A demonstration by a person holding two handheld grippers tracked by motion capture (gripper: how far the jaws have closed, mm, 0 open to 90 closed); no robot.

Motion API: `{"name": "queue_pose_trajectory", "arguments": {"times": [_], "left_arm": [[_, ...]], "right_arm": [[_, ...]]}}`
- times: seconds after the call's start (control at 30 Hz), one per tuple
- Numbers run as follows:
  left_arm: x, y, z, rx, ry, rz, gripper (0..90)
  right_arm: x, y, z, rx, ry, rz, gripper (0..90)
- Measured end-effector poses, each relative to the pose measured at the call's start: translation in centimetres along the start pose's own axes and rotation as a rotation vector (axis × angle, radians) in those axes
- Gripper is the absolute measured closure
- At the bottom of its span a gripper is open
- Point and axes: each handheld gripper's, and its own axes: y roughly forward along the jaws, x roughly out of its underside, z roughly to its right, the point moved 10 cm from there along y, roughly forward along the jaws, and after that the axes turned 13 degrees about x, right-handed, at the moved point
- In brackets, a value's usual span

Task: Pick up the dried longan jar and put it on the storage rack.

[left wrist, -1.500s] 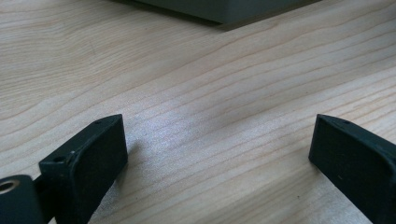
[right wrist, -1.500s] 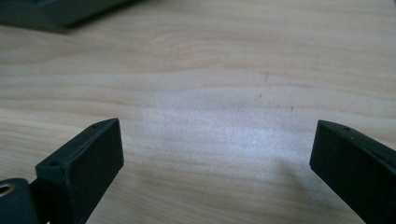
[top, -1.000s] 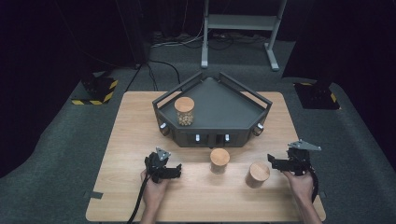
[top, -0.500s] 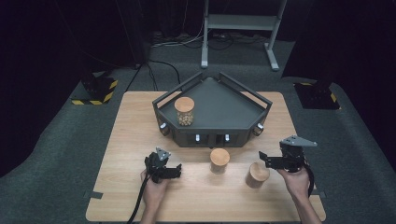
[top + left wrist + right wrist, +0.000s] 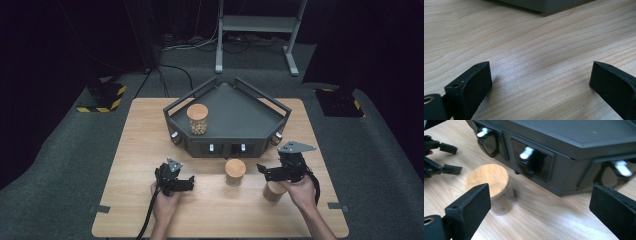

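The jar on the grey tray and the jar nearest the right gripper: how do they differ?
The jar on the tray stands inside the grey tray and shows pale round pieces through its glass; the jar by the right gripper stands on the wooden table, partly hidden, contents unclear. The right gripper hangs above the second jar. Both stand upright.

- Table: pale wood with a lengthwise grain.
- Tray on the table: dark grey, with white switches along its front.
- Jars in front of the tray: clear, with tan wooden lids.
- Both grippers: black.
- Floor blocks left of the table: yellow-and-black stripes.
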Motion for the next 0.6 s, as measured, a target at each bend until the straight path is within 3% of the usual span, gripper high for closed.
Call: {"name": "queue_pose_trajectory", "arguments": {"times": [0.27, 0.6], "left_arm": [[0.0, 0.0, 0.0, 0.0, 0.0, 0.0, 4.3], [0.0, 0.0, 0.0, 0.001, 0.0, 0.0, 4.2]], "right_arm": [[-1.0, 0.8, -1.8, -0.044, -0.028, -0.02, 3.4], [-1.7, 2.1, -4.2, -0.052, -0.082, -0.06, 3.5]]}}
